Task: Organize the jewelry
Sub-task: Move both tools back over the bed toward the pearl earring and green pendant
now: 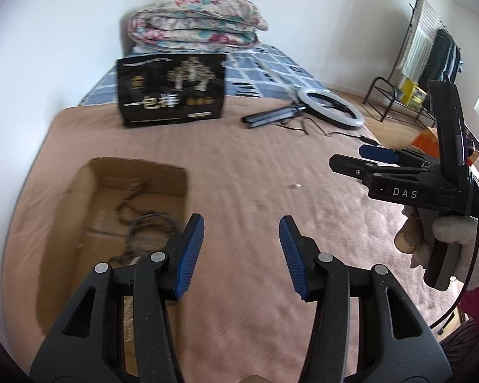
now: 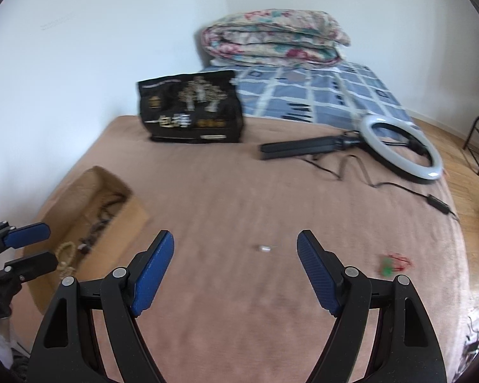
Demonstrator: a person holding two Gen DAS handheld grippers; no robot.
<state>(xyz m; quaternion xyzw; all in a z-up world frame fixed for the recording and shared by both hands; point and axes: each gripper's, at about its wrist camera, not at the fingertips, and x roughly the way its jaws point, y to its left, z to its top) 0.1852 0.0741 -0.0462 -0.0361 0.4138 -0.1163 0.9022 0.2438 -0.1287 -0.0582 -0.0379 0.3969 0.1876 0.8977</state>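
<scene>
Pink blanket (image 2: 239, 198), small white bead (image 2: 264, 248) lengthwise left-right, between parted right tongs (image 2: 236, 249).

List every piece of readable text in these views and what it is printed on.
"DAS": white letters on the black body of the right tongs.
"包装": large white characters on the black bag; this reading is uncertain, and its smaller gold print is too blurred to read.
Nothing else is legible.
</scene>
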